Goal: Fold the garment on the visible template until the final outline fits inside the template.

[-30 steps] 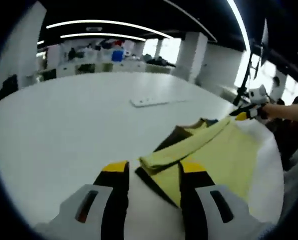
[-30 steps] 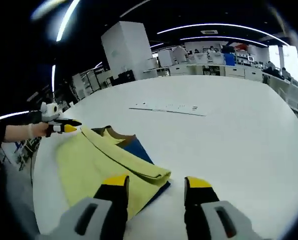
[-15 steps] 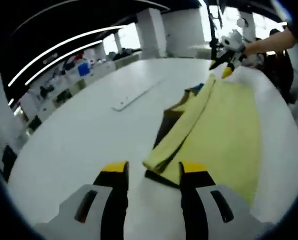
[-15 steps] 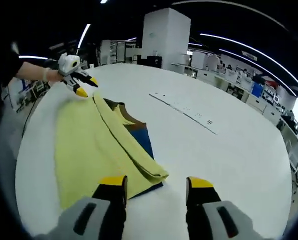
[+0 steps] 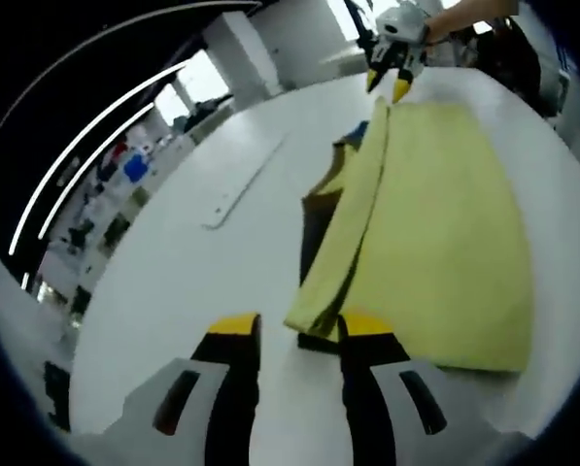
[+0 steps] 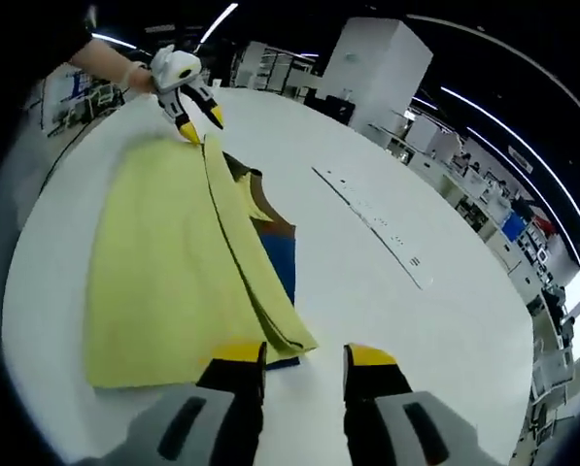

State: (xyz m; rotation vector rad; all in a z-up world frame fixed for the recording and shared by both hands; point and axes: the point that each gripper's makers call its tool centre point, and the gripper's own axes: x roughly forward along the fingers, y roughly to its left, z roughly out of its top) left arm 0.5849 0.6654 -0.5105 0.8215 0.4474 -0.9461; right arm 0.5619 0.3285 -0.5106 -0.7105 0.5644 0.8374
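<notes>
A yellow garment lies flat on a white table, stretching along the table's near edge, with one long side folded over into a thick band. Under that folded side a darker layer shows — brown and blue patches peeking out toward the middle of the table.

The left gripper hovers at one end corner of the garment, its jaws parted, one yellow tip just beside the folded corner. The right gripper sits the same way at the opposite end corner — jaws apart, gripping nothing.

A long thin white strip lies on the table farther in, well apart from the garment.
</notes>
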